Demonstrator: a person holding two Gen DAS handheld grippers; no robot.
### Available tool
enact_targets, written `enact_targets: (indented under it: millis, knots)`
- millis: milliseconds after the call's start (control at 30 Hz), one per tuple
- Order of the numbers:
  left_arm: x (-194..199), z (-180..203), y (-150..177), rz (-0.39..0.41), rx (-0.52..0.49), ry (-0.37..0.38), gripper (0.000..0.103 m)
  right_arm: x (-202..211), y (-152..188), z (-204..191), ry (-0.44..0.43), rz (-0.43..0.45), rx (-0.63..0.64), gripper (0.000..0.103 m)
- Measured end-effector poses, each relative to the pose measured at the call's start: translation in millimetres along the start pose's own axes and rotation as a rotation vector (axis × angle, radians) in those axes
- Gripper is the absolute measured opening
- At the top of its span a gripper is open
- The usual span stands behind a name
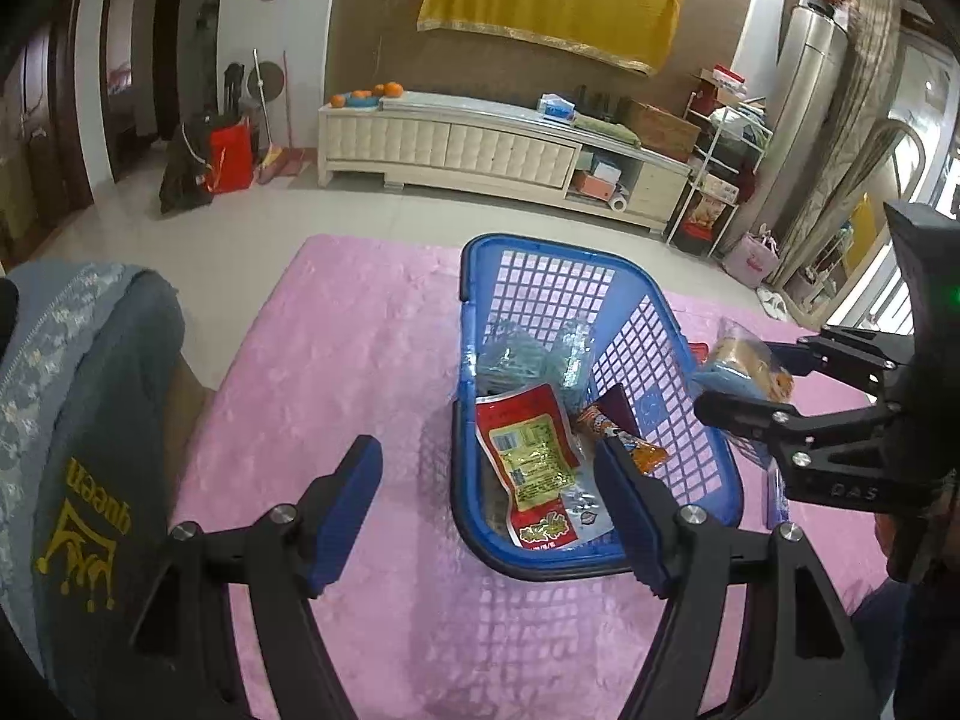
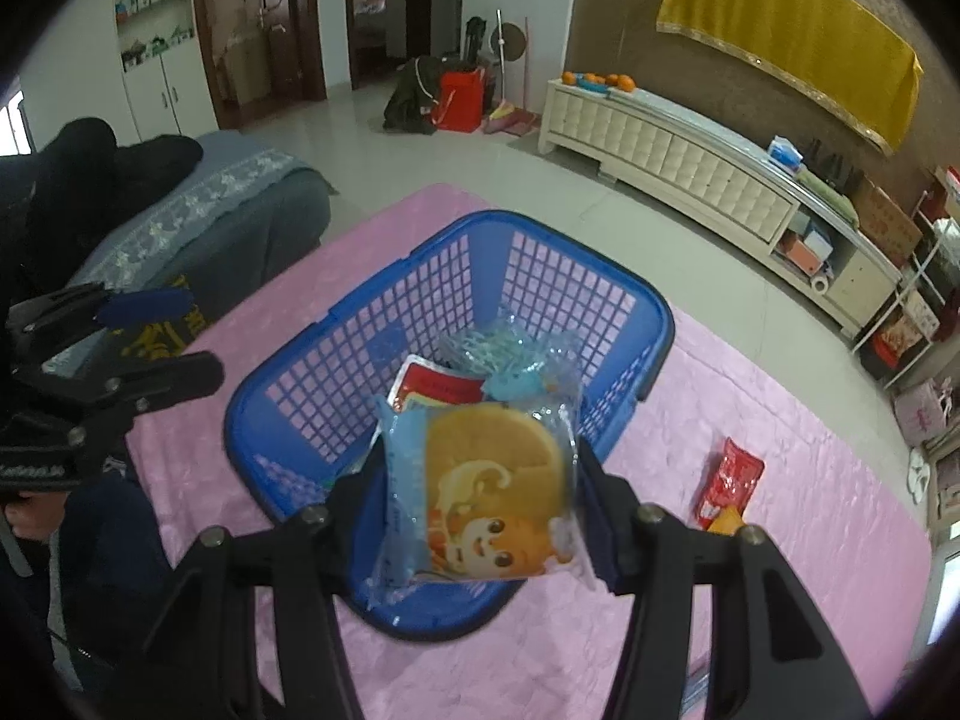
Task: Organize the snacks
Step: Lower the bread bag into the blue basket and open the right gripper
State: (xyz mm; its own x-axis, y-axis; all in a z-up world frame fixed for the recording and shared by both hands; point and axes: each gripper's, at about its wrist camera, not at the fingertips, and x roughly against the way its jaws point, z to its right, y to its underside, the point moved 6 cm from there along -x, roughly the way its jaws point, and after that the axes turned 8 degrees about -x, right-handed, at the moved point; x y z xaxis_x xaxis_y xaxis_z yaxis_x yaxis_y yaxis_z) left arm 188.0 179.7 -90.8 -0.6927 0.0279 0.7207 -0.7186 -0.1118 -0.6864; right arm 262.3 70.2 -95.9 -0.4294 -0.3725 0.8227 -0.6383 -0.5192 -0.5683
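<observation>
Over the blue basket on the pink cloth we hold a cake packet clamped in our right gripper, left gripper gaping empty beside it; next we judge: lower, release among the snacks, then fetch the red packet

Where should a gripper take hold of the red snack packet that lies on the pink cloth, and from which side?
The red snack packet lies flat on the pink cloth, right of the blue basket, so come from above. Close across its narrow width near the middle; the crimped ends look likely to slip. A yellow packet touches its near end.
</observation>
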Motion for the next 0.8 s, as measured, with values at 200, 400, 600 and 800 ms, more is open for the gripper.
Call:
enact_targets:
  millis: [200,400,600,800]
  knots:
    - [-13,-8,0,-0.007,0.031,0.015,0.071,-22,-9,0,0.085,-0.039,0.049,0.06]
    - [-18,-6,3,-0.006,-0.009,0.012,0.071,-47,-10,9,0.159,-0.092,0.058,0.061]
    - [-18,-5,5,-0.007,-0.003,0.028,0.071,-59,-15,16,0.337,-0.104,0.137,0.09]
    - [-11,-1,6,-0.009,-0.013,0.022,0.071,-38,-10,19,0.321,-0.081,0.107,0.096]
